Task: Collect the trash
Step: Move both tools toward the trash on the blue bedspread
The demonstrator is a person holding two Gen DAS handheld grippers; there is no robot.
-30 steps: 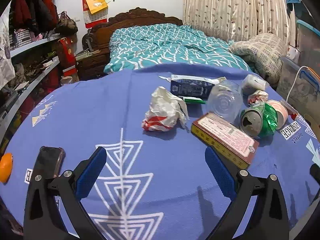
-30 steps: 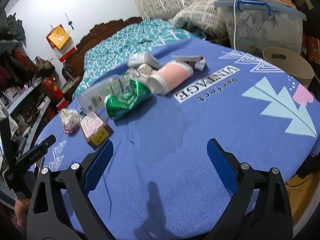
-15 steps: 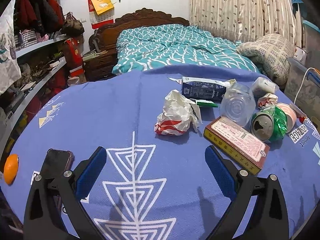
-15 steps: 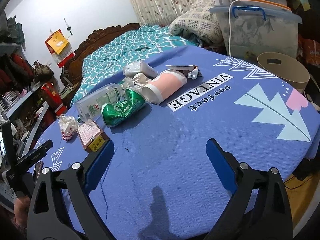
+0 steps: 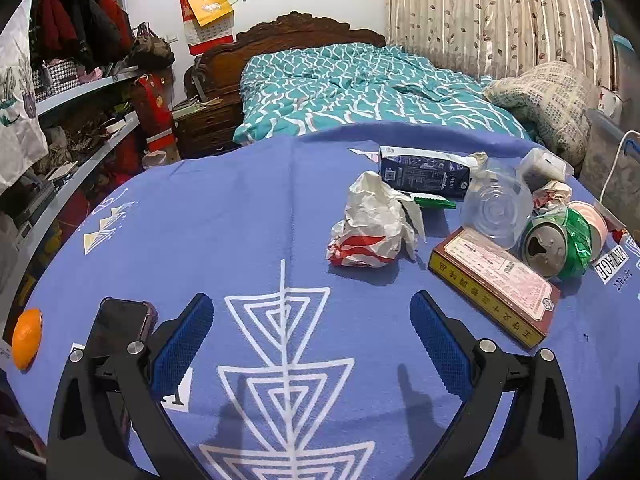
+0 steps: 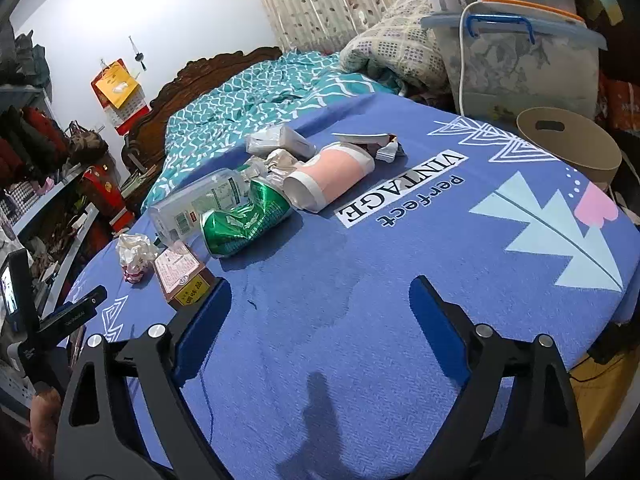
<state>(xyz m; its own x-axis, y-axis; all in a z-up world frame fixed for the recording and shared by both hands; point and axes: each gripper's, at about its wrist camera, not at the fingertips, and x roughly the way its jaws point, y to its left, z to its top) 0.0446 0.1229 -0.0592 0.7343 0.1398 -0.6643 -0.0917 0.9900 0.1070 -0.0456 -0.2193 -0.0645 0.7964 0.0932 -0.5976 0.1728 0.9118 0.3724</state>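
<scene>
A heap of trash lies on the blue tablecloth (image 5: 248, 220): a crumpled white-and-red wrapper (image 5: 372, 224), a dark blue carton (image 5: 424, 172), a clear plastic bottle (image 5: 496, 208), a red-brown box (image 5: 496, 280), a crushed green can (image 5: 560, 240) and a pink paper cup (image 6: 332, 180). My left gripper (image 5: 312, 332) is open above bare cloth, short of the wrapper. My right gripper (image 6: 320, 312) is over the cloth in front of the can (image 6: 244, 220). Its jaws are closing with nothing between them.
A phone (image 5: 118, 326) and an orange (image 5: 26, 338) lie at the table's left edge. A round cardboard bin (image 6: 568, 148) stands beyond the table's right edge, with a plastic storage box (image 6: 516, 64) behind it. A bed and shelves surround the table.
The trash pile has shifted a little to the right in the left wrist view. The right gripper's fingers have drawn slightly closer together.
</scene>
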